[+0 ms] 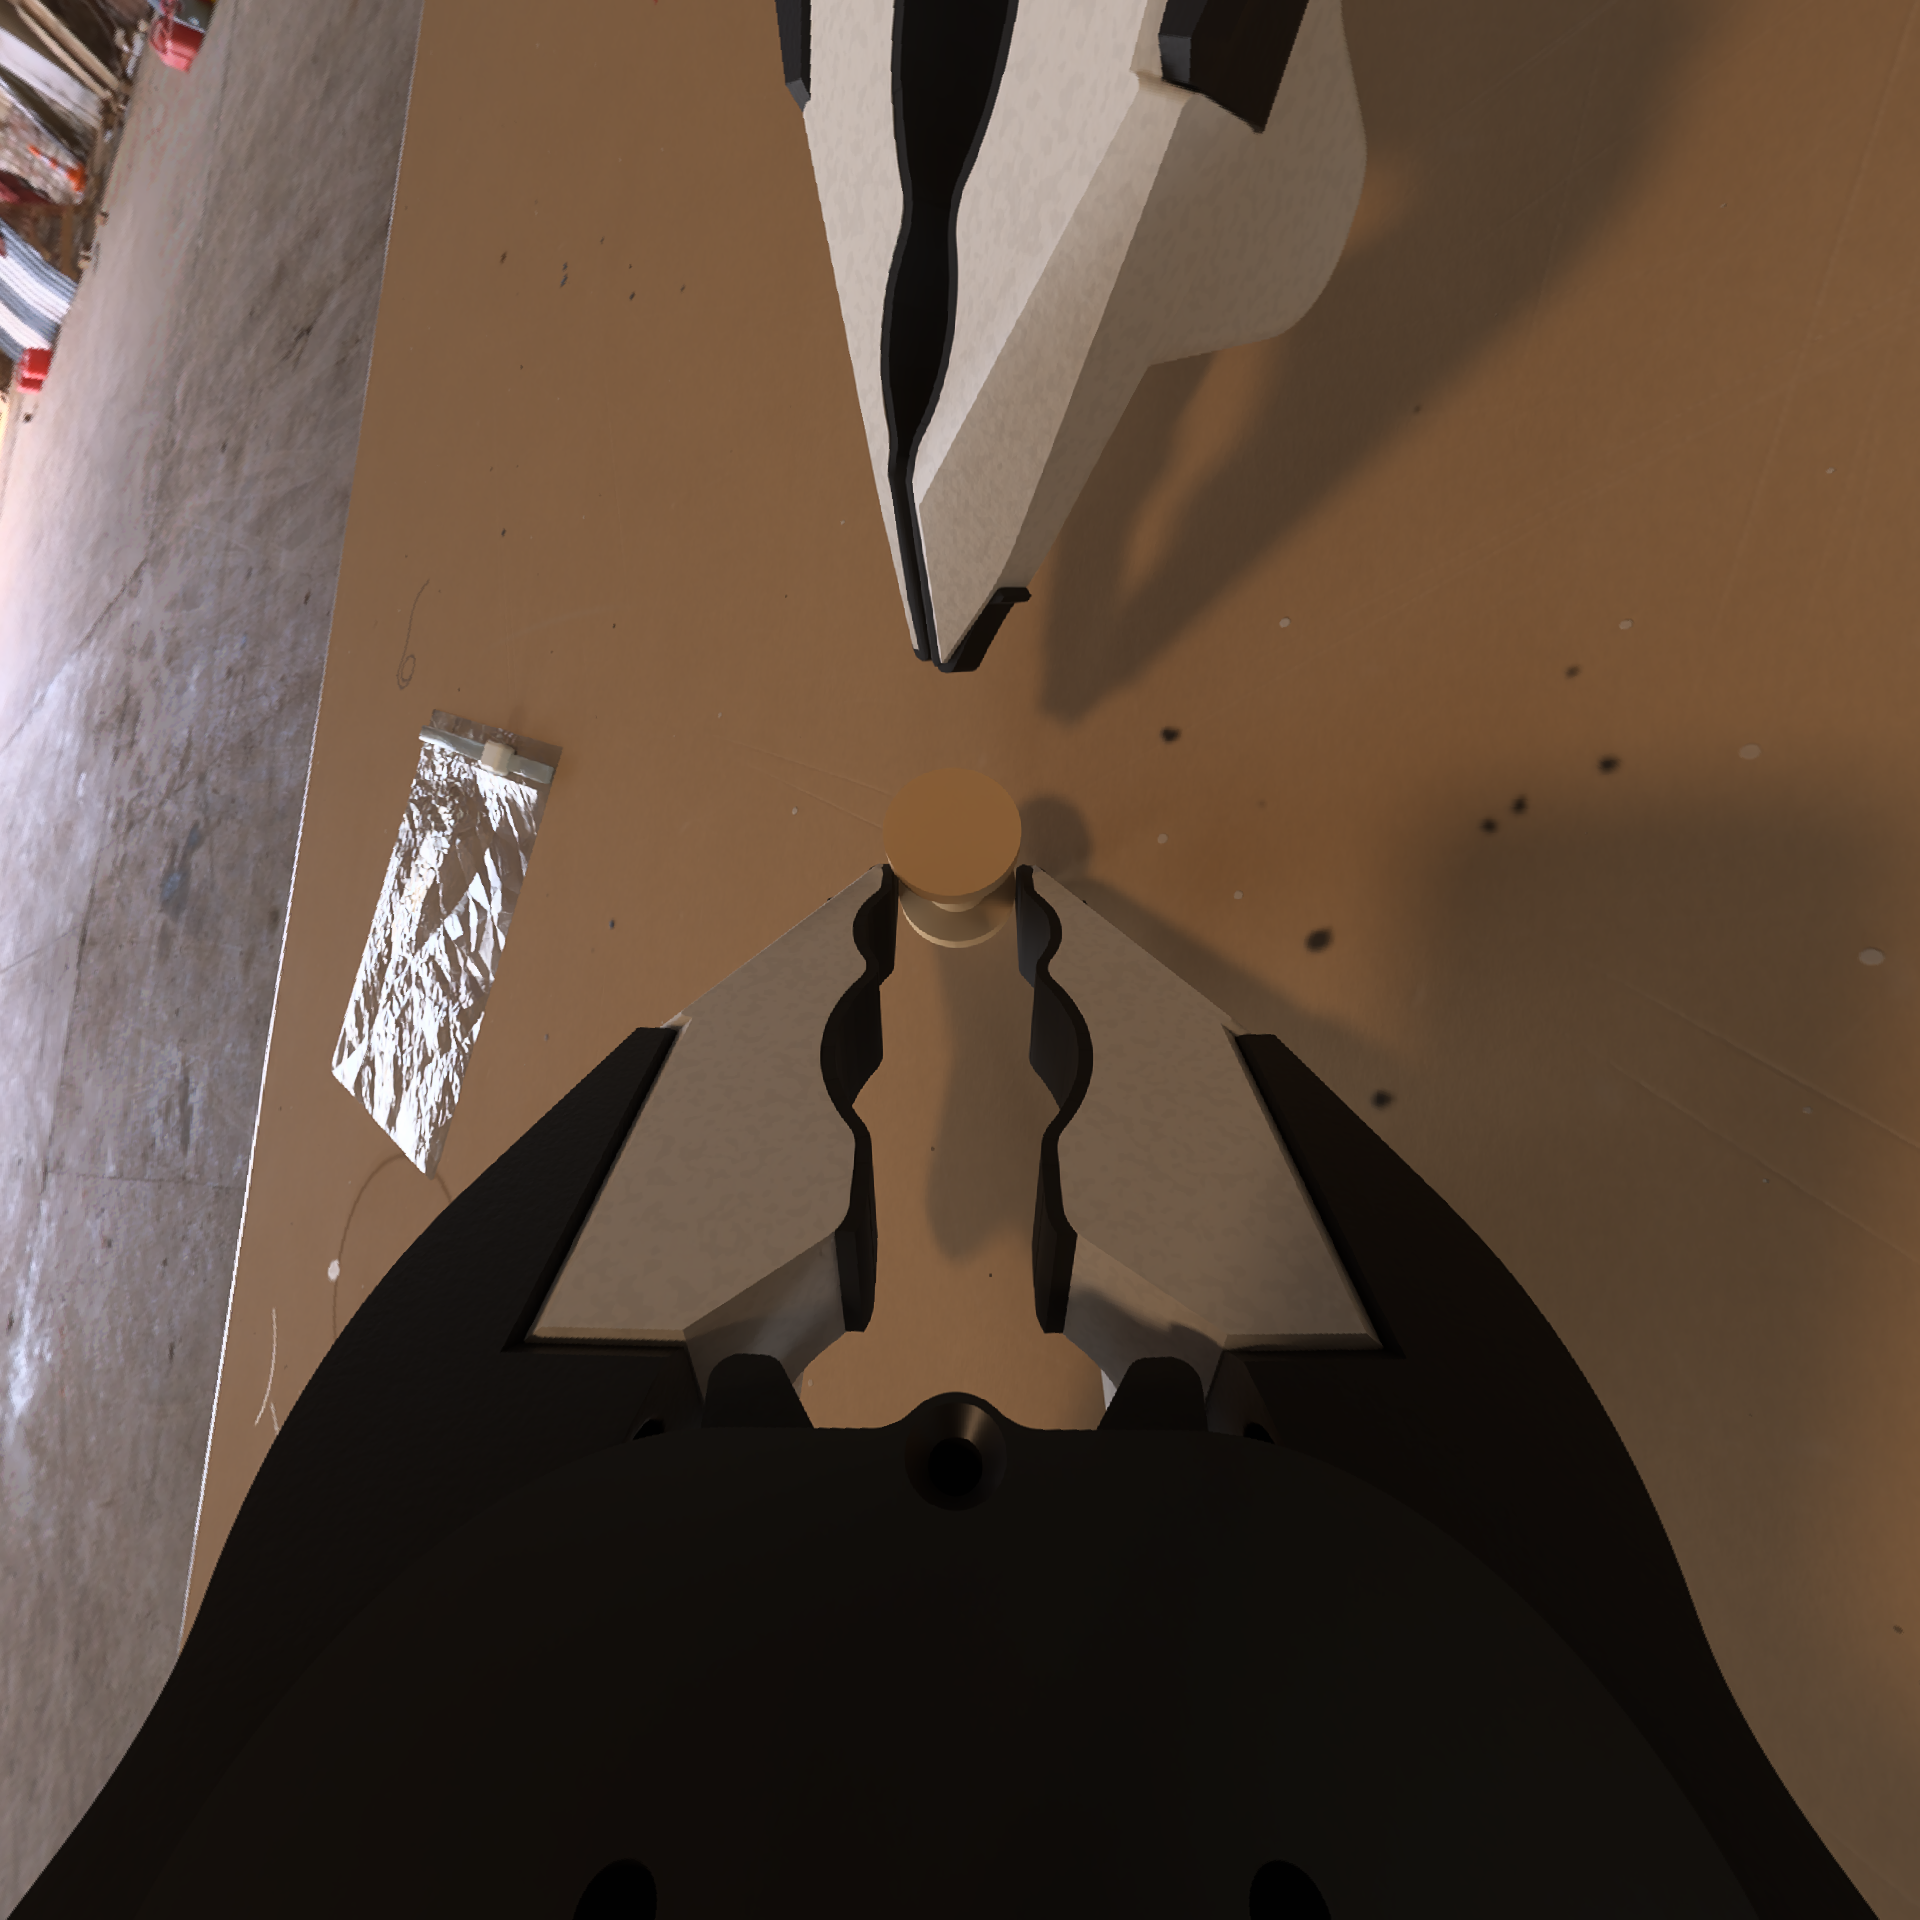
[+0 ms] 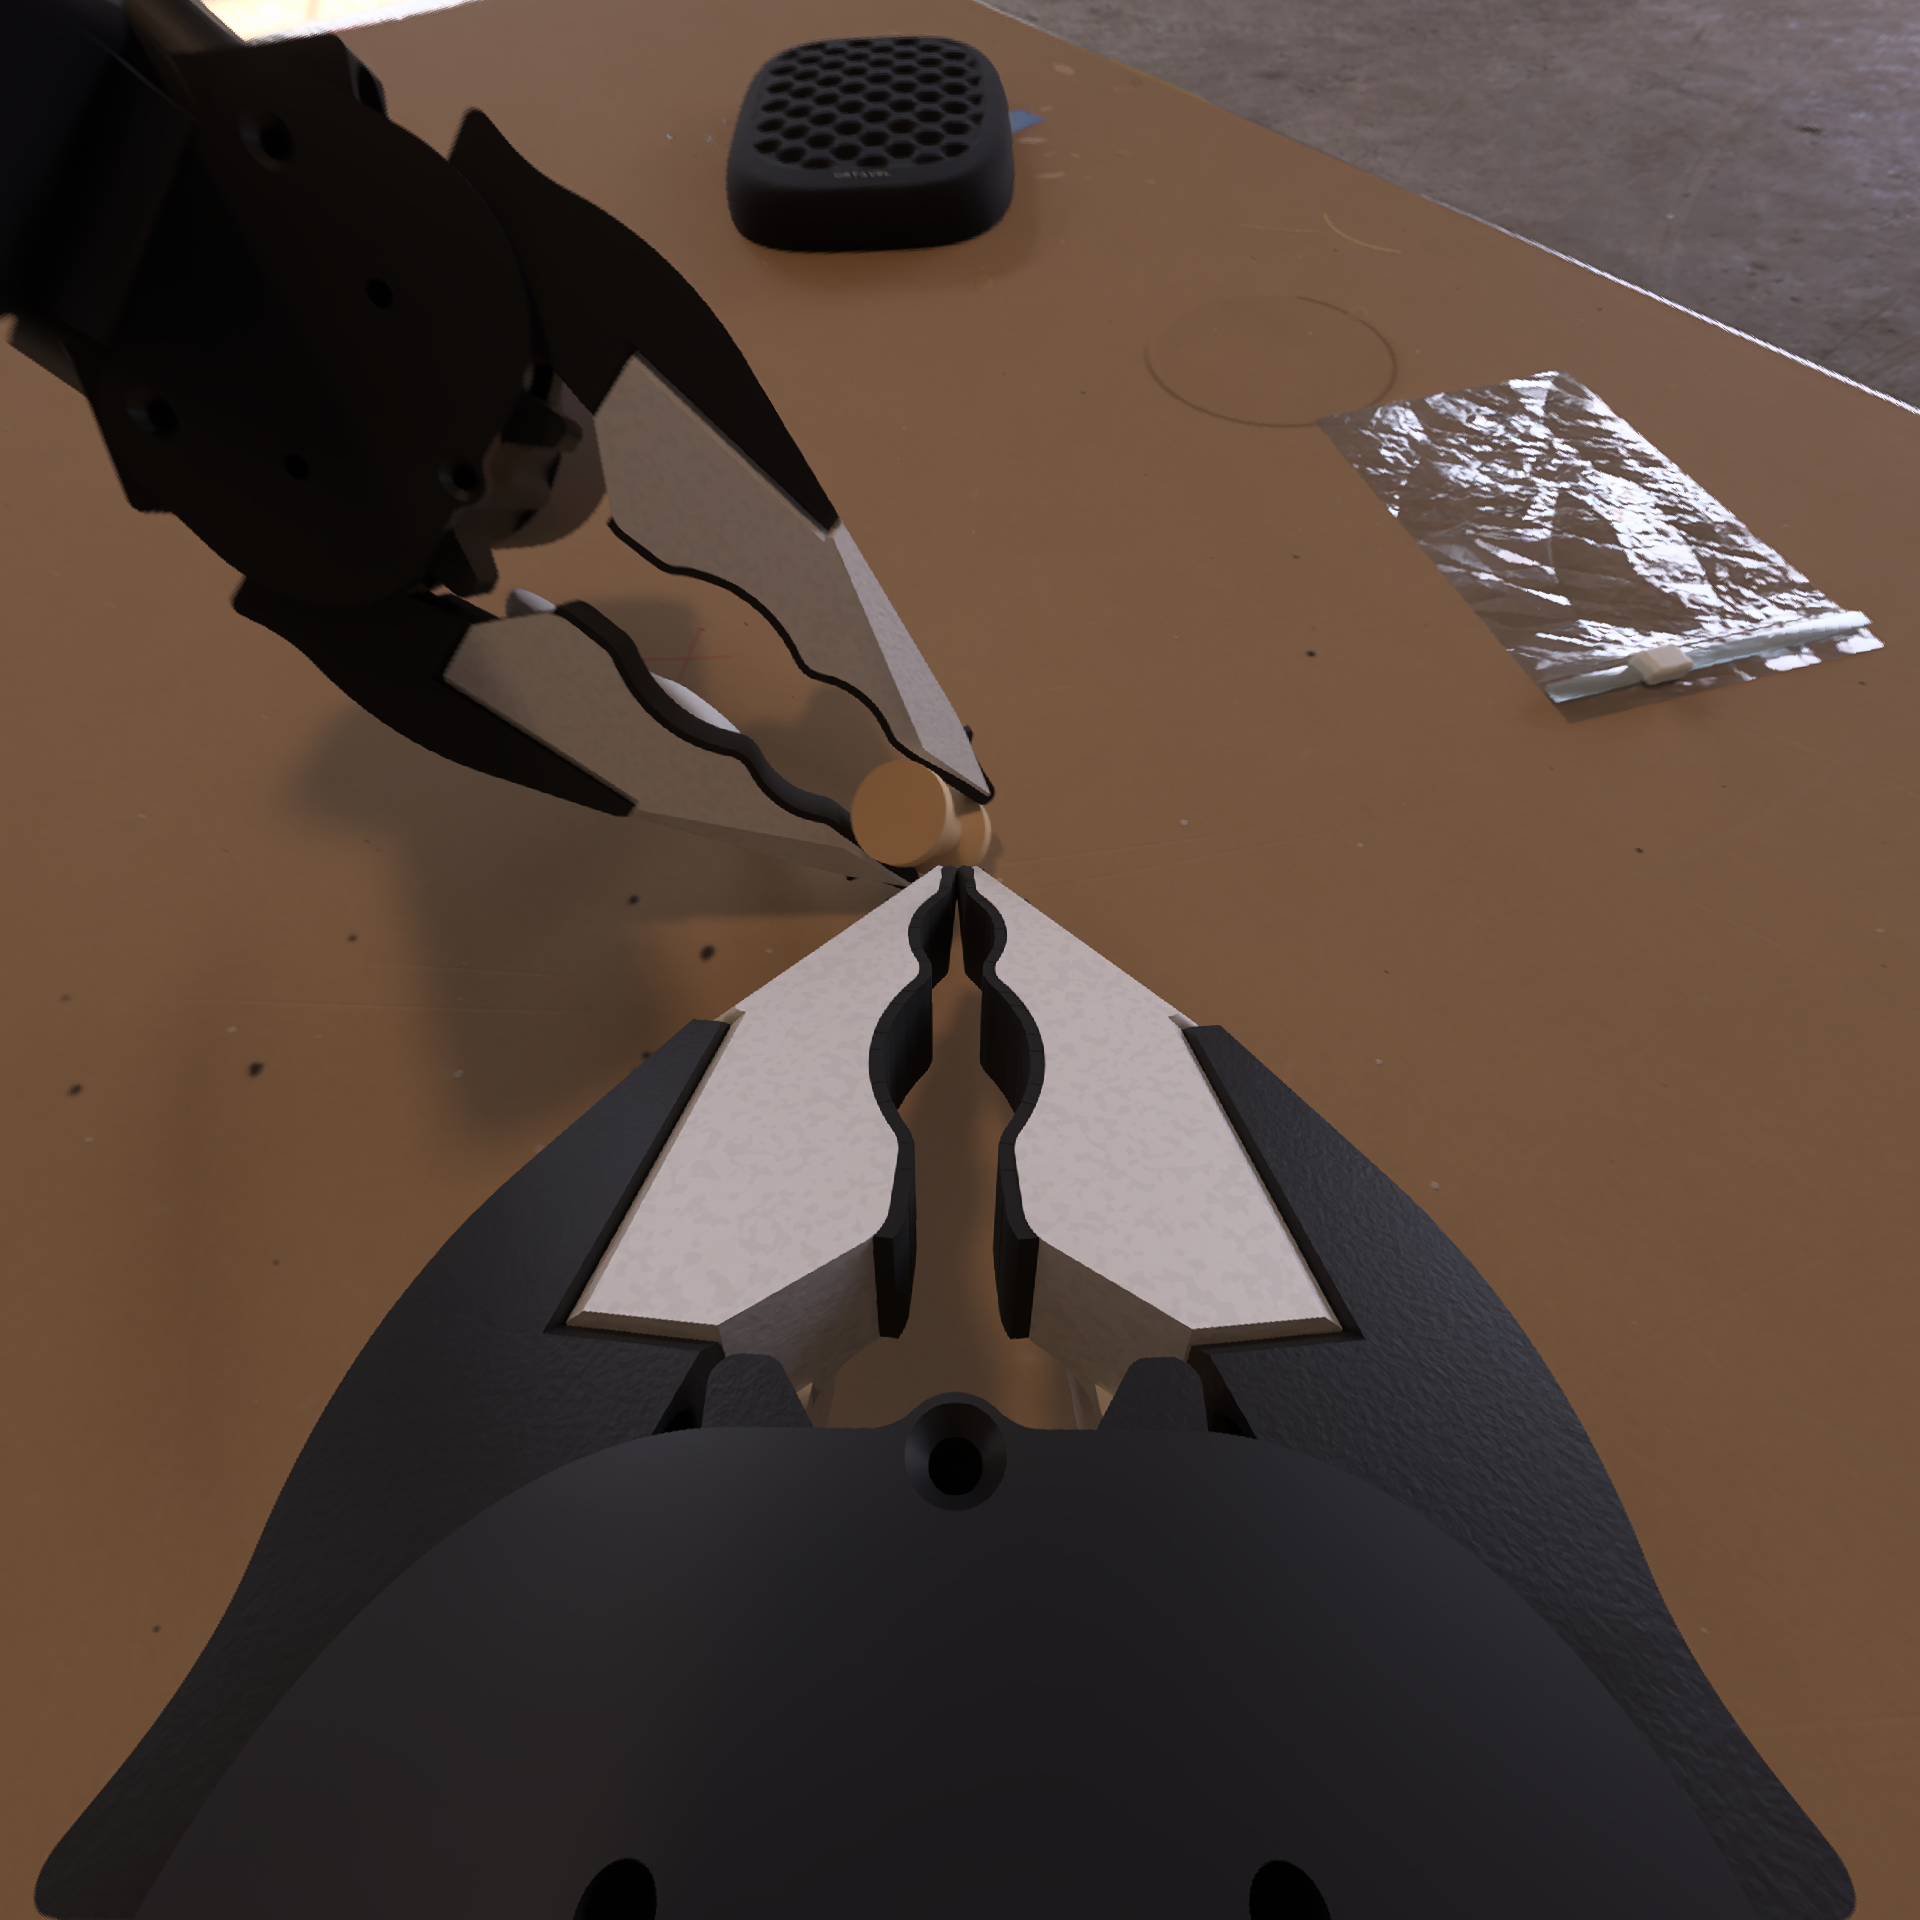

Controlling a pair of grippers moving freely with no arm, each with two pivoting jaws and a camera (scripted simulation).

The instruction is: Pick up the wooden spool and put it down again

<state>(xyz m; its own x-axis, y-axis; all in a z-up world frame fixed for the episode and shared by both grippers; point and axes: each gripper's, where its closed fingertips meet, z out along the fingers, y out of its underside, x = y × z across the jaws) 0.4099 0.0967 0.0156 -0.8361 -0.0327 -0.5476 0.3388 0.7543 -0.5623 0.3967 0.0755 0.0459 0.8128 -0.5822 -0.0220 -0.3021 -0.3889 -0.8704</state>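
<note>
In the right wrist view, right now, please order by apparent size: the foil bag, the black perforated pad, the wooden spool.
1. Foil bag, looks largest.
2. Black perforated pad, slightly smaller, but it lies farther from the camera, so the true order of these two is unsure.
3. Wooden spool, clearly smallest.

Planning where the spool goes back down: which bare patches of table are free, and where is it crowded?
Bare table lies between the right gripper and the foil zip bag, and between that bag and the black perforated pad. It is crowded at the centre, where the left gripper brackets the wooden spool and the right gripper's shut tips point in.
</note>
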